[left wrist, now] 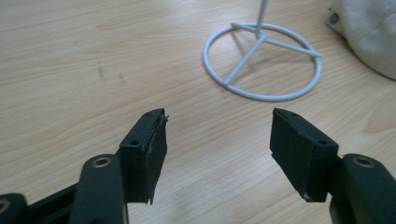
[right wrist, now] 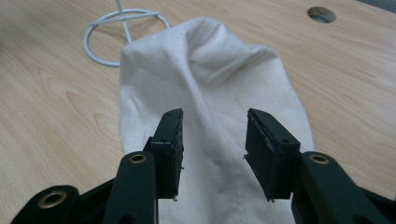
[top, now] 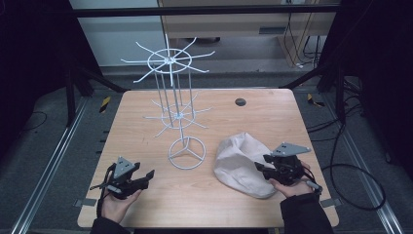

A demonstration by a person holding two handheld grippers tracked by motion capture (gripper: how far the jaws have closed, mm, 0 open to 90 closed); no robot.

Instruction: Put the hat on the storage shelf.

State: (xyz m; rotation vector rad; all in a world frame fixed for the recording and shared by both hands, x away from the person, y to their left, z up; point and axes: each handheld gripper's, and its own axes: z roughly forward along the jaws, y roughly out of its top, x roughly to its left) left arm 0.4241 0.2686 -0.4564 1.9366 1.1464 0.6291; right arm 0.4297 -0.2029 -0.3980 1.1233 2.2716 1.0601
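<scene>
Your right gripper (right wrist: 212, 154) hangs spread over the near end of the cloth bag (right wrist: 210, 84), whose length runs straight ahead; your left gripper (left wrist: 219, 154), spread and empty, faces the wire stand (left wrist: 262, 60).

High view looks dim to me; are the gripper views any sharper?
High view: surroundings dark, table evenly lit, wire rack thin and faint. Left gripper view: wood grain crisp. Right gripper view: cloth bag weave sharp, no glare.
</scene>
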